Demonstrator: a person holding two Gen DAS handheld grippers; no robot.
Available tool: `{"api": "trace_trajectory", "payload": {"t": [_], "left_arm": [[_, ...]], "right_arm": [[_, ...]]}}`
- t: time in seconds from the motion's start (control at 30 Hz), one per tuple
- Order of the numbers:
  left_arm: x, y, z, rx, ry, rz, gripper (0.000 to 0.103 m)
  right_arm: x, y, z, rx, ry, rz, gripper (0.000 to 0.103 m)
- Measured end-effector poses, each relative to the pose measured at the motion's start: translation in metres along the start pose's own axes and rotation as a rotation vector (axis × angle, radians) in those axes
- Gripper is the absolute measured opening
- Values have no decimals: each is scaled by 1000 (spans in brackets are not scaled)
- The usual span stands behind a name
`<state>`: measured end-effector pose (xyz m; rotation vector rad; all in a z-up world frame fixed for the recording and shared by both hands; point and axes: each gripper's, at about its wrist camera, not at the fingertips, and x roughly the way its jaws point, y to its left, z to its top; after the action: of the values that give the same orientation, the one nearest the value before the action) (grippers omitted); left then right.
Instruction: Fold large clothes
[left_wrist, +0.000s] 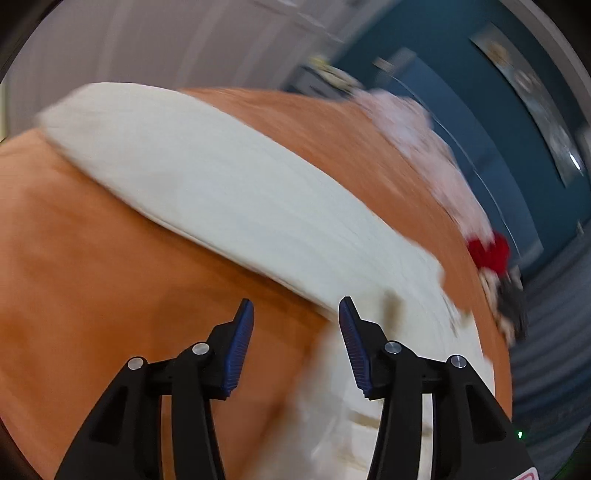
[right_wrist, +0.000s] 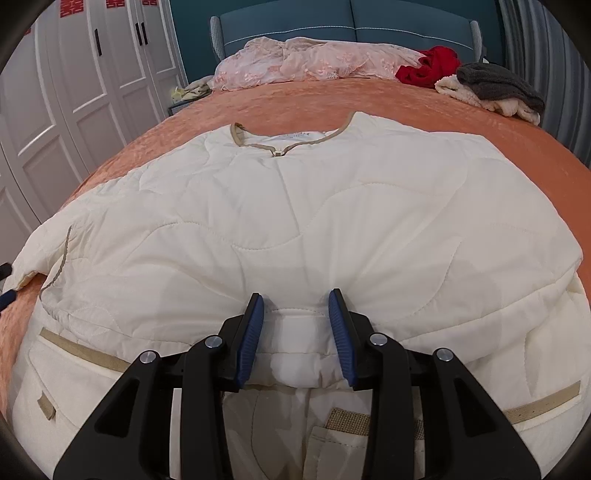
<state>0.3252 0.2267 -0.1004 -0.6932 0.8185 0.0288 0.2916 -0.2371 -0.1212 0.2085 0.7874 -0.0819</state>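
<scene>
A cream quilted jacket (right_wrist: 295, 206) with tan trim lies spread front-up on the orange bedspread (right_wrist: 332, 99), collar toward the headboard. A sleeve is folded across its lower body. My right gripper (right_wrist: 296, 314) is open, its fingers astride the folded sleeve's cuff end near the jacket's hem. In the blurred, tilted left wrist view the jacket (left_wrist: 236, 199) shows as a long cream band. My left gripper (left_wrist: 296, 314) is open and empty, beside the jacket's edge over the bedspread (left_wrist: 110, 277).
A pink lace garment (right_wrist: 303, 61), a red garment (right_wrist: 430, 66) and a grey and cream pile (right_wrist: 495, 88) lie near the blue headboard (right_wrist: 351, 22). White wardrobe doors (right_wrist: 74, 74) stand to the left of the bed.
</scene>
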Motion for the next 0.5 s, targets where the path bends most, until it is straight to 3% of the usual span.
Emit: {"api": "trace_trajectory", "payload": {"t": [0.17, 0.23, 0.37, 0.47, 0.5], "left_arm": [[-14, 102, 67, -239, -77, 148, 47], [-14, 132, 86, -316, -97, 162, 46], [-5, 150, 105, -372, -121, 138, 46], [2, 143, 114, -351, -121, 154, 30], [3, 138, 118, -332, -121, 146, 7]], "right_arm": [[0, 0, 0, -5, -1, 1, 35], [-1, 1, -1, -6, -3, -1, 35], [-1, 1, -1, -9, -5, -5, 35], [-1, 2, -1, -11, -6, -7, 35], [-2, 1, -1, -10, -7, -6, 35]]}}
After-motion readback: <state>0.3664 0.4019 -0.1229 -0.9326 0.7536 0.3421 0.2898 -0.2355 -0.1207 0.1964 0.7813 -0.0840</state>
